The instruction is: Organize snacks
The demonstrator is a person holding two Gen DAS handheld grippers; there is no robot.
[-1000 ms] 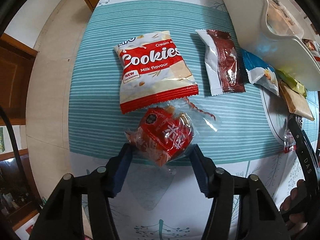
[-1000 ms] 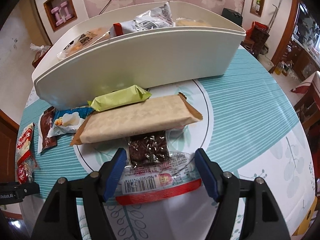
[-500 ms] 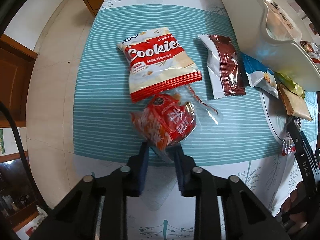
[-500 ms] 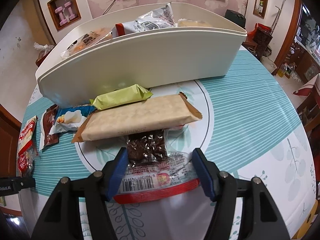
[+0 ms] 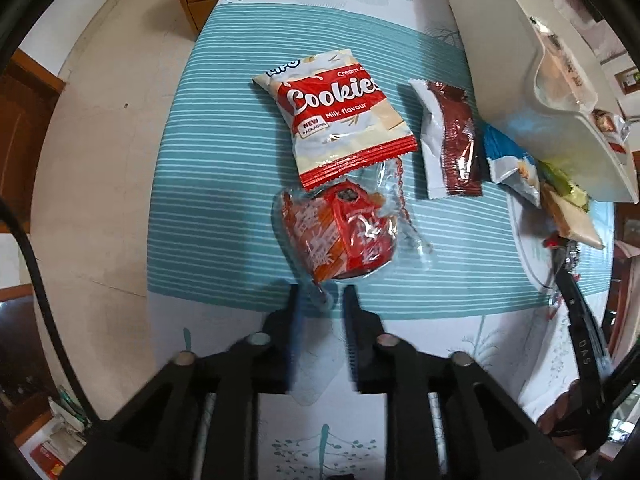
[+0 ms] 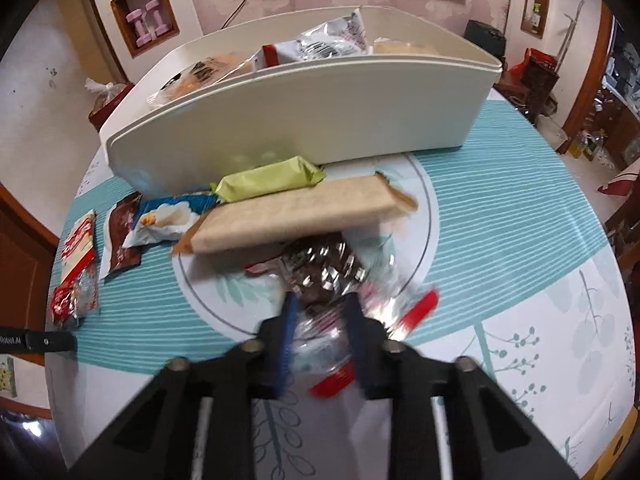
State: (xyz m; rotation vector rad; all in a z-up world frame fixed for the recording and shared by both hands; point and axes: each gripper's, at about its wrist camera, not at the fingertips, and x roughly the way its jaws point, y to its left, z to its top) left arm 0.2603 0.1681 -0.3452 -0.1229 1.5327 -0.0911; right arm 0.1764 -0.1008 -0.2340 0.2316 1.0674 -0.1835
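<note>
A red snack packet (image 5: 340, 232) in clear wrap lies on the teal striped cloth, tilted, just below the red and white cookies bag (image 5: 336, 120). My left gripper (image 5: 321, 300) points straight down. Its jaws are nearly together and opening a little, with the clear wrapper's near edge pinched between them. In the right wrist view my right gripper (image 6: 320, 308) is shut on a clear brownie packet (image 6: 320, 268) with a red edge, crumpling it. That packet sits just in front of a long tan bar (image 6: 296, 216). The white bin (image 6: 304, 120) behind holds several snacks.
A brown and white packet (image 5: 448, 140) and a blue packet (image 5: 508, 160) lie between the cookies bag and the bin. A green packet (image 6: 268, 180) rests against the bin's wall. The table edge and floor are at the left of the left wrist view.
Both grippers closed: the left onto the red snack's wrapper edge, tilting the packet, and the right onto the brownie packet, which has bunched up and lifted at its red edge.
</note>
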